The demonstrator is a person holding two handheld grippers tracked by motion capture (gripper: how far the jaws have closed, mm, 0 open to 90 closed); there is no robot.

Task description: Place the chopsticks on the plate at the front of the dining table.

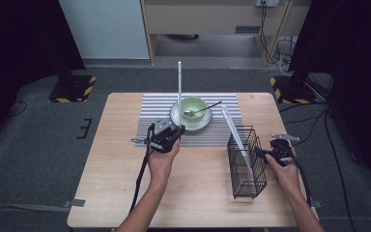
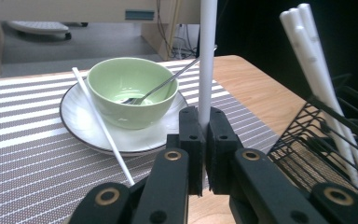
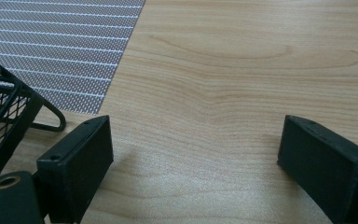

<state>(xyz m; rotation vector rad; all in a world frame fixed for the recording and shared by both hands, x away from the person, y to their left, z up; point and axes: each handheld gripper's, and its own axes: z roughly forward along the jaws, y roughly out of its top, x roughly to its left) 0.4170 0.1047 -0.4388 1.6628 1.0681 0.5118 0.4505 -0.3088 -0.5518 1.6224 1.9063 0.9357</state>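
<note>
Clearly the work in hand is moving thin white rods into the rack. The left tool [image 1: 166, 137] stands at about 9 o'clock from the middle of the surface [image 1: 125, 193], on the near edge of the grey striped woven placemat [image 1: 147, 116]; its jaws are pressed together on the lower end of a long, thin white plastic chopstick [image 2: 207, 60], which rises upright from them. Judged by its look, this stick is light, stiff and smooth, so it may swivel or slide in a pinch taken so near one end; a hold closer to its middle would steady it.

At 12 o'clock sits a pale green ceramic bowl [image 1: 194, 107] on a white round saucer [image 2: 81, 123], with a metal spoon [image 2: 161, 86] leaning inside the bowl. A second white stick [image 2: 103, 128] lies across the saucer rim and down onto the placemat; lying flat, it is best picked at the end that overhangs the rim. The bowl and saucer look breakable and should not be knocked.

Toward 3 o'clock stands a black wire-mesh rack [image 1: 245, 162], holding more white sticks [image 2: 324, 79] that lean out of its top.

The right tool [image 3: 196, 168] rests just beside the rack at 3 o'clock, its jaws wide apart over bare wood and gripping nothing.
</note>
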